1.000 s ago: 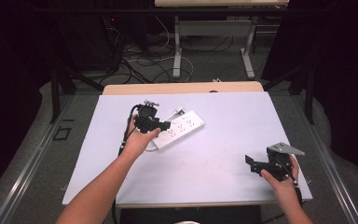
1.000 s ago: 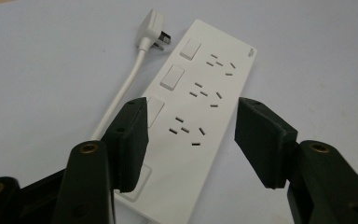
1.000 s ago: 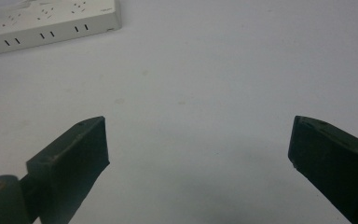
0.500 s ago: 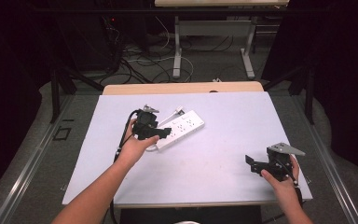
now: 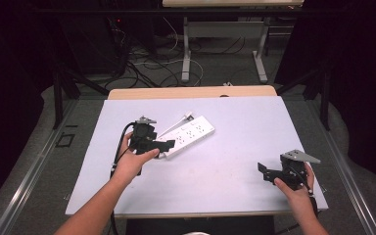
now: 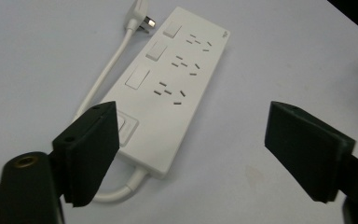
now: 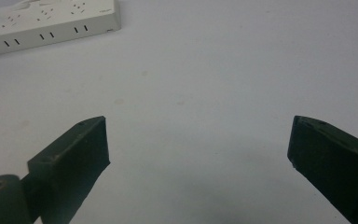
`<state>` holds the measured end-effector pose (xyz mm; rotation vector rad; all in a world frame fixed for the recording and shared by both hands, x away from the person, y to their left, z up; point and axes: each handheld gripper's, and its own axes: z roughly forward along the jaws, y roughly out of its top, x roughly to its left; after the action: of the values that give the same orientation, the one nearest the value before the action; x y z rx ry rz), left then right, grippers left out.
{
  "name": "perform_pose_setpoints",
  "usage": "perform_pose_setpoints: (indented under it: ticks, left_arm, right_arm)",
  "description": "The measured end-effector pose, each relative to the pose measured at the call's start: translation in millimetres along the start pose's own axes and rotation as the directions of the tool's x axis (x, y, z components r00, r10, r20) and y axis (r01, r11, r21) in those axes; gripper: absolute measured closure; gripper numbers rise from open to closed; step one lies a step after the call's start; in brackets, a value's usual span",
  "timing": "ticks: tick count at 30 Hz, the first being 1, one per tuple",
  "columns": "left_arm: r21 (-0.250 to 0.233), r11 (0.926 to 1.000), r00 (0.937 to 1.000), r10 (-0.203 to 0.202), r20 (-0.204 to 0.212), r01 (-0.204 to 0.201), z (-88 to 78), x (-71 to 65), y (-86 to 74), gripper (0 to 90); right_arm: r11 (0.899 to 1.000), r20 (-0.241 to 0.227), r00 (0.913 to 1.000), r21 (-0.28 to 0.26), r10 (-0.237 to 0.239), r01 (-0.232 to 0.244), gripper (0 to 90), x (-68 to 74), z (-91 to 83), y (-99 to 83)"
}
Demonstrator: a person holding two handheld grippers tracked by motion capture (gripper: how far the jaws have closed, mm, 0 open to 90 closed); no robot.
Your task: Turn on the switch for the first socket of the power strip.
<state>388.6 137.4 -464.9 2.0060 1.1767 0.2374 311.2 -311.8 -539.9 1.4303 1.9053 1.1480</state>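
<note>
Left gripper (image 5: 165,145): hand-held, jaws spread wide and empty, poised at the near end of the power strip (image 5: 187,135); in its own view the same gripper (image 6: 205,154) brackets the strip (image 6: 168,88) from just behind its cord end, one jaw overlapping the nearest switch corner, the other standing well off to the side over bare table. Whether a jaw touches the strip cannot be told. Power strip: white, four switches and three socket groups on its top face, lying flat on the grey table (image 5: 235,176) left of centre; long axis runs diagonally, from the near-left end by the left gripper away to the far right. Cord (image 6: 105,77): white, leaves the near end, loops back along the strip's left flank and ends in a plug (image 6: 140,14) resting beside the far end. Right gripper (image 5: 266,170): hand-held, jaws likewise wide and holding nothing, parked at the near right edge of the table, well apart from the strip; in its own view this gripper (image 7: 198,154) looks over bare table, with a corner of the strip (image 7: 51,23) far off. Judgement: the left gripper is much the nearer, and its opening lies roughly across the strip's width, so a short advance along the long axis would set the jaws astride the near end.
</note>
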Motion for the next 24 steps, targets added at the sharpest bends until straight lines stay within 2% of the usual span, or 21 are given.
perform_pose_setpoints:
  ticks: [3, 8, 13, 19, 24]
  left_arm:
    - [-0.007, 0.9999, 0.9999, -0.011, -0.007, 0.011, -5.6, 1.6, -5.2, 13.7]
    - [-0.003, 0.9999, 0.9999, -0.015, 0.002, 0.015, -14.0, 3.9, -13.2, 1.0]
    - [-0.024, 0.9996, 0.9999, -0.014, 0.001, 0.014, -21.8, 6.9, -20.8, 0.4]
    - [-0.086, 0.9939, 0.9976, -0.069, 0.004, 0.069, -33.0, 15.4, -29.6, 0.4]
    - [-0.100, 0.9927, 0.9974, -0.070, -0.018, 0.068, -41.0, 25.4, -37.8, 0.4]
  right_arm:
    - [1.000, 0.000, 1.0000, 0.000, 0.001, -0.001, 4.8, 0.3, 0.1, 0.1]
    - [1.000, -0.001, 1.0000, 0.000, -0.003, 0.003, 4.8, 0.4, 0.3, 0.2]
    - [1.000, 0.006, 1.0000, -0.006, 0.002, -0.002, 4.8, 0.9, 0.6, 0.0]
    - [1.000, 0.008, 1.0000, -0.007, 0.004, -0.004, 4.8, 1.0, 0.4, 0.0]
    - [1.000, 0.001, 1.0000, 0.000, 0.004, -0.004, 4.8, 0.8, 0.0, 0.1]
